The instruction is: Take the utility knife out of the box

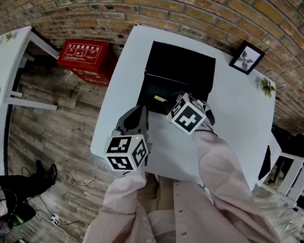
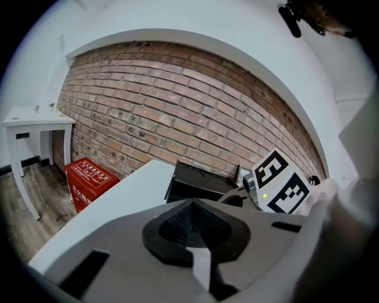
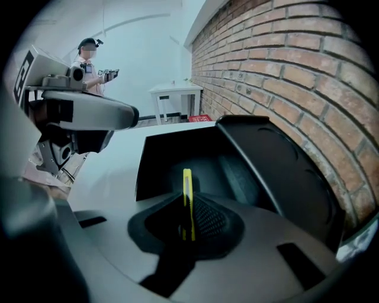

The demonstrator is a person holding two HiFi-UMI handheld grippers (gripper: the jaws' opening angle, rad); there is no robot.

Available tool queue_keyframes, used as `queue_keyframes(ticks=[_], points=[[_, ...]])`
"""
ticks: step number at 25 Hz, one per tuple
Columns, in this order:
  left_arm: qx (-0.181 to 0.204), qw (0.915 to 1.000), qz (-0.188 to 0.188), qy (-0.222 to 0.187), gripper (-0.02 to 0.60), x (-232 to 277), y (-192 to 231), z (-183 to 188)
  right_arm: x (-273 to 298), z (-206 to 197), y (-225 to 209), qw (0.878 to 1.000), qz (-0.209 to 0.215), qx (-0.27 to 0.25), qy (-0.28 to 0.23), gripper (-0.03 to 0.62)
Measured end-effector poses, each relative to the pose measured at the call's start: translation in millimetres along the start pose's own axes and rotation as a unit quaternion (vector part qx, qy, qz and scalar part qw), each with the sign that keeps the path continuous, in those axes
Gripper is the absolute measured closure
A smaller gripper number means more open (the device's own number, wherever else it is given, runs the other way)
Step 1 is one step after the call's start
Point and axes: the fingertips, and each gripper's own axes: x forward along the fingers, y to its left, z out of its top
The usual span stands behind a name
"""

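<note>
The black box (image 1: 181, 63) lies open on the white table (image 1: 242, 126), its lid leaning back toward the brick wall. Inside the box (image 3: 166, 157), the yellow utility knife (image 3: 187, 198) stands on edge between the pads of my right gripper (image 3: 188, 223), which is shut on it. From above, a strip of the knife (image 1: 160, 98) shows just ahead of the right gripper (image 1: 167, 107). My left gripper (image 1: 141, 115) hovers over the table beside the box's near left corner. It (image 2: 190, 229) is shut with nothing in it.
A red box (image 1: 85, 58) sits on the wooden floor to the left of the table, near a white side table (image 1: 4, 62). A framed picture (image 1: 247, 57) leans at the table's far right. A person (image 3: 89, 62) stands in the background.
</note>
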Motion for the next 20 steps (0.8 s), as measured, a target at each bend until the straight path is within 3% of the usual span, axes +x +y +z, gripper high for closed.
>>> queue_keyframes(ticks=[6, 11, 20], points=[[0.007, 0.9999, -0.011, -0.009, 0.589, -10.0, -5.6, 4.6, -23.2, 15.6, -5.5, 0.997, -0.059, 0.006, -0.045, 0.542], [0.016, 0.9993, -0.026, -0.021, 0.589, -18.8, -11.3, 10.7, -44.1, 27.2, -2.0, 0.991, -0.084, 0.022, -0.103, 0.541], [0.051, 0.9967, -0.042, -0.048, 0.589, -35.5, -19.6, 32.2, -90.9, 38.9, 3.5, 0.961, -0.101, 0.090, -0.239, 0.542]])
